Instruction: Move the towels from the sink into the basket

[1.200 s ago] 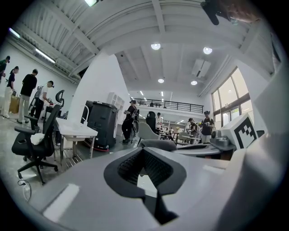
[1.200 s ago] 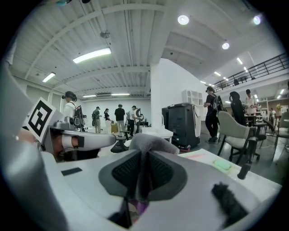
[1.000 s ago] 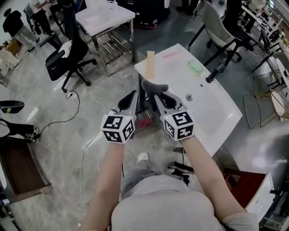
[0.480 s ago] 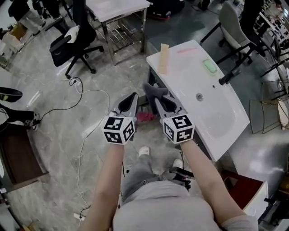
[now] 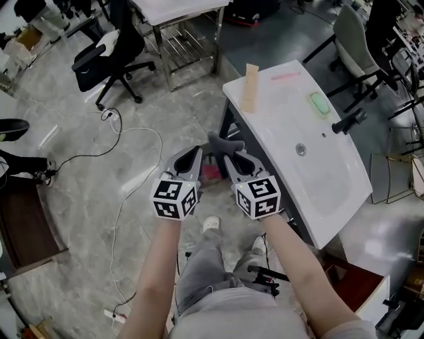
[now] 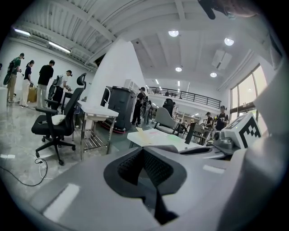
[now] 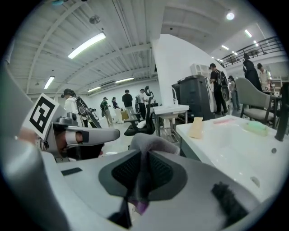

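Note:
My right gripper (image 5: 230, 149) is shut on a grey towel (image 5: 222, 141), whose bunched end sticks out past the fingertips. In the right gripper view the grey towel (image 7: 151, 142) sits pinched between the dark pads of that gripper (image 7: 143, 173). My left gripper (image 5: 192, 151) hangs close beside it on the left; in the left gripper view this gripper (image 6: 143, 164) has its pads together with nothing between them. Both are off the left edge of the white sink (image 5: 331, 192), above the floor. A beige cloth (image 5: 250, 87) lies on the sink's far corner. Something pink-red (image 5: 211, 173) shows below the grippers, too hidden to identify.
The sink carries a green soap-like block (image 5: 320, 103) and a dark faucet (image 5: 350, 122). A black office chair (image 5: 109, 56) and a metal-frame table (image 5: 189, 20) stand further off. A white cable (image 5: 126, 192) runs over the marble floor. My own shoes (image 5: 211, 224) are below.
Both grippers have sunk together beside the sink's left edge. The grey towel has stayed in the right one. The left jaws look the same.

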The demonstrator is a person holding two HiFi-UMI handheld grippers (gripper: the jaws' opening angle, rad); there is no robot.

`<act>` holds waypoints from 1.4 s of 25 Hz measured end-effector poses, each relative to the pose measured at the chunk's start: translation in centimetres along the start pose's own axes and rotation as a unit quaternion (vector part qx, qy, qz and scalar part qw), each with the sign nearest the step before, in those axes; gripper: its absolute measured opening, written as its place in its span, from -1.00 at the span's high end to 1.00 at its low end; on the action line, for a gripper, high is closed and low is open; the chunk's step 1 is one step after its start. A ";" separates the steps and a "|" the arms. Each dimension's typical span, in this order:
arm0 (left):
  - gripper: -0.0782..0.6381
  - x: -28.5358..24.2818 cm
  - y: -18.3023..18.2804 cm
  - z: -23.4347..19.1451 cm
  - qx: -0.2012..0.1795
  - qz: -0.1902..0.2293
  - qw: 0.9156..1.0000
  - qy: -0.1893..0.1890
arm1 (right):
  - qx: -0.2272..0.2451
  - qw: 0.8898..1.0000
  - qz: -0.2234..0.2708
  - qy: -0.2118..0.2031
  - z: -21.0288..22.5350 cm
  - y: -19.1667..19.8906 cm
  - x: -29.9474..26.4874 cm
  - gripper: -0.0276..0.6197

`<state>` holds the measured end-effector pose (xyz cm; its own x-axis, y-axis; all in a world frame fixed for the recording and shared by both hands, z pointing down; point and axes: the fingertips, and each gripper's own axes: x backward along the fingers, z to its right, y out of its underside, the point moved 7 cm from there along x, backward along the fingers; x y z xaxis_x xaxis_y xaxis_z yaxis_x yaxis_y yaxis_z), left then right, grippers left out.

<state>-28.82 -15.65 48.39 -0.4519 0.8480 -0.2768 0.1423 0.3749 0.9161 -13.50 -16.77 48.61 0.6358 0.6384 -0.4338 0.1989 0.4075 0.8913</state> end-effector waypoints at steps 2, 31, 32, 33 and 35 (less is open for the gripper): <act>0.77 -0.2 0.9 -0.5 0.004 -0.008 1.000 -0.003 | -0.005 1.000 -0.009 -0.003 0.2 0.9 -0.8 0.74; 0.77 -2.8 14.5 -5.5 0.082 -0.067 0.993 -0.060 | -0.038 0.994 -0.101 -0.021 2.8 13.8 -9.7 0.74; 0.77 -3.0 15.0 -5.5 0.086 -0.068 0.992 -0.060 | -0.039 0.994 -0.104 -0.022 2.9 14.5 -9.9 0.74; 0.77 -3.2 15.4 -5.6 0.088 -0.070 0.992 -0.058 | -0.038 0.993 -0.106 -0.023 2.9 15.1 -10.3 0.74; 0.77 -3.7 16.4 -5.8 0.087 -0.073 0.992 -0.056 | -0.035 0.993 -0.112 -0.026 2.9 16.3 -11.0 0.74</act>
<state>-29.95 -14.85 66.13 -0.3792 0.8125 -0.4428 0.2371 0.5479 0.8023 -15.11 -19.08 68.32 0.6190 0.4927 -0.6116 0.2891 0.5811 0.7607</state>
